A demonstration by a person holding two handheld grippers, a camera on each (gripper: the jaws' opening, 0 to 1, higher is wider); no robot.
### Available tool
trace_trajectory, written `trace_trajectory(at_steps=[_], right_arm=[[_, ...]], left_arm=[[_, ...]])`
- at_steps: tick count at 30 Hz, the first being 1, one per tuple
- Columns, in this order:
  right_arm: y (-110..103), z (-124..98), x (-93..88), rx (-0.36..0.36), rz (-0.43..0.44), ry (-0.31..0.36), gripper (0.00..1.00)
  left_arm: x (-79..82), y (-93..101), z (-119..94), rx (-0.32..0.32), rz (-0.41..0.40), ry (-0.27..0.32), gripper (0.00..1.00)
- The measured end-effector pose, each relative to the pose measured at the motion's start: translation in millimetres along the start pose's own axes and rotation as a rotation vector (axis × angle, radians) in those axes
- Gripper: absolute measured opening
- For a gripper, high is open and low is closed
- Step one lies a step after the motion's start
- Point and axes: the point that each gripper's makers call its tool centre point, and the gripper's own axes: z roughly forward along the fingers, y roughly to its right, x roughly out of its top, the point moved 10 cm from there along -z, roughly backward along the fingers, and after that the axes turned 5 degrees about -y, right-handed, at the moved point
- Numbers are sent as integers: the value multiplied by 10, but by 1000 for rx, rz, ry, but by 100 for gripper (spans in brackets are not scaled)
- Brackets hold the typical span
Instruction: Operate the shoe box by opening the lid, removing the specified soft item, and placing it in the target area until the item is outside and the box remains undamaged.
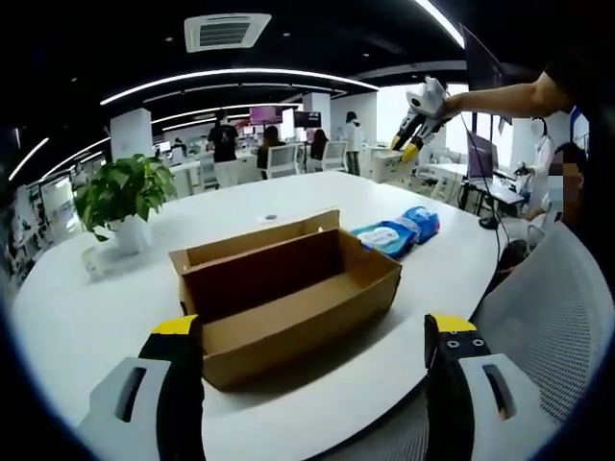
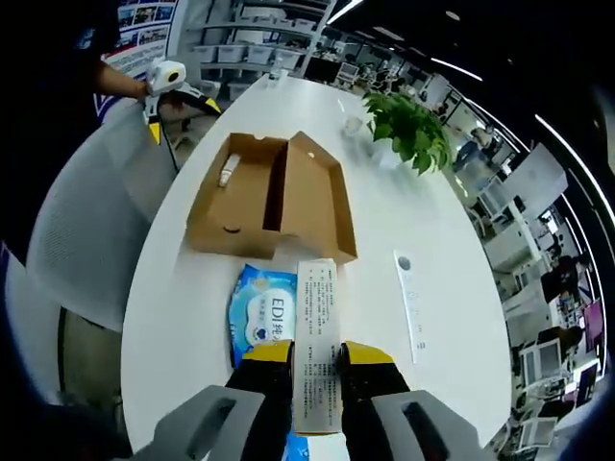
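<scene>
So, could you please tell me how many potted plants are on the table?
1: the plant stands on the table beyond the box.

Left gripper (image 1: 317, 355) jaws spread wide, right gripper (image 2: 316, 357) clamped, raised high
</scene>
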Motion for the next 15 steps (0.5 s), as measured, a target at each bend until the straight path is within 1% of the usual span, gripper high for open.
trace_trajectory(at_steps=[6,9,15], right_arm=[[29,112,-180,11,12,-24,15],[31,187,-277,20,17,-41,15],[34,334,-460,39,29,-75,15]], left_arm=[[-2,-13,4,3,-2,5,99],[0,-5,11,12,3,-10,98],[-6,-4,17,13,-2,-16,99]])
